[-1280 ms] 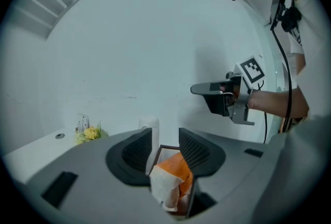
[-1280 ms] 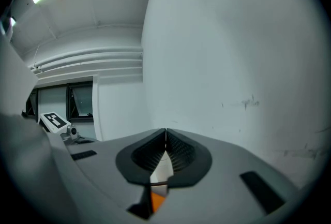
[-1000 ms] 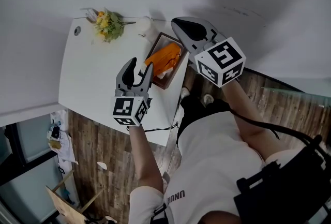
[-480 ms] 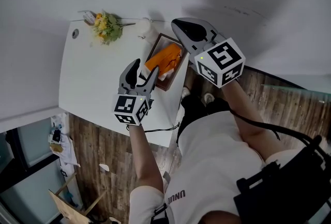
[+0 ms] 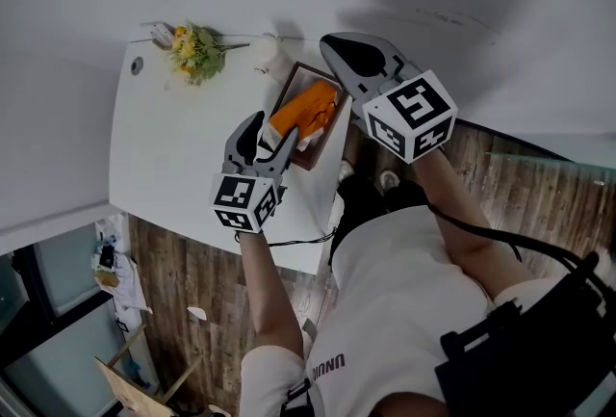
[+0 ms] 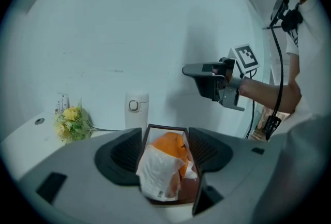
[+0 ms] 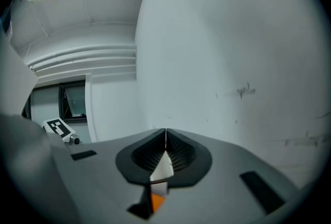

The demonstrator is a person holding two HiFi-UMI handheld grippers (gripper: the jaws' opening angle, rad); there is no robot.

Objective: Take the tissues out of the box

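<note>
On my feed the crumpled orange-and-white tissue pack (image 6: 164, 168) sat in the dark box (image 6: 166, 127) near the table (image 5: 173, 136) edge. Its long axis ran along the box toward the wall, white end nearest my left gripper (image 5: 269, 128). That gripper was opening around it, pads not touching, while my right gripper (image 7: 165, 137) hung higher, clamped on a white tissue (image 7: 162, 168).

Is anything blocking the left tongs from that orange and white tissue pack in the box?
Nothing visible. The tissue pack sticks up out of the open box, right ahead in the gap of the left tongs, whose jaws are opening. The right tongs hang higher, off to the side.
</note>
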